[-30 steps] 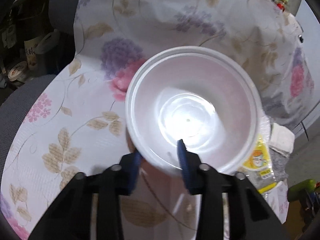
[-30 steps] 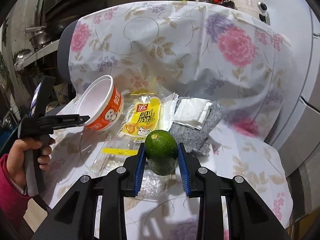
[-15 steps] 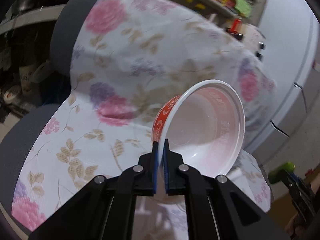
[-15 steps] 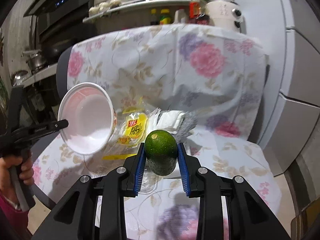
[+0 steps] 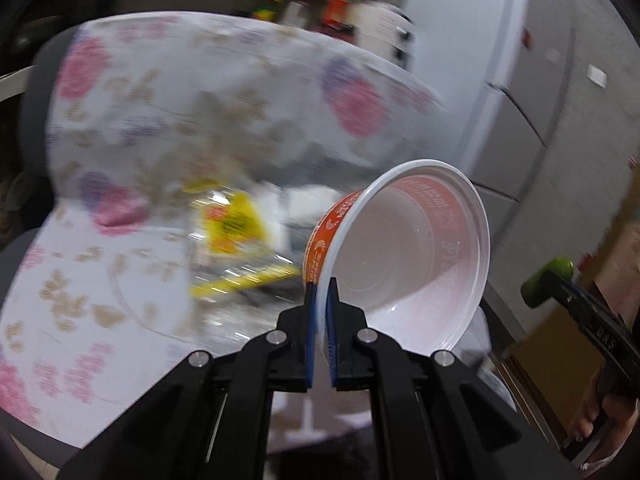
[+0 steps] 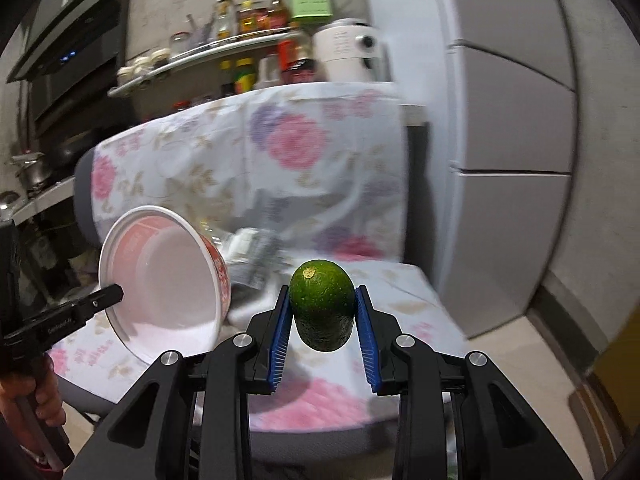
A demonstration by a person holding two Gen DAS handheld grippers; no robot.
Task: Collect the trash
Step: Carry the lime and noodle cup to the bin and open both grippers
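Observation:
My left gripper [image 5: 321, 292] is shut on the rim of an empty instant-noodle bowl [image 5: 404, 256], white inside and orange-red outside, held tilted in the air above the chair. The same bowl [image 6: 160, 280] shows at the left of the right wrist view, with the left gripper's tip [image 6: 108, 296] on its rim. My right gripper [image 6: 322, 300] is shut on a green round fruit [image 6: 322, 304], lifted clear of the seat. That fruit [image 5: 548, 280] appears at the far right of the left wrist view. A yellow snack wrapper [image 5: 232, 224] and clear plastic lie blurred on the seat.
A chair draped in a floral cloth [image 6: 280, 152] stands ahead. A grey cloth with white paper [image 6: 252, 256] lies on the seat. A grey refrigerator [image 6: 512, 120] is to the right. A shelf of bottles [image 6: 248, 40] and a white cooker [image 6: 348, 52] stand behind the chair.
The left gripper closed on the bowl's rim and lifted it, tilting it on edge. Both grippers pulled back and up from the seat, the right one still carrying the green fruit.

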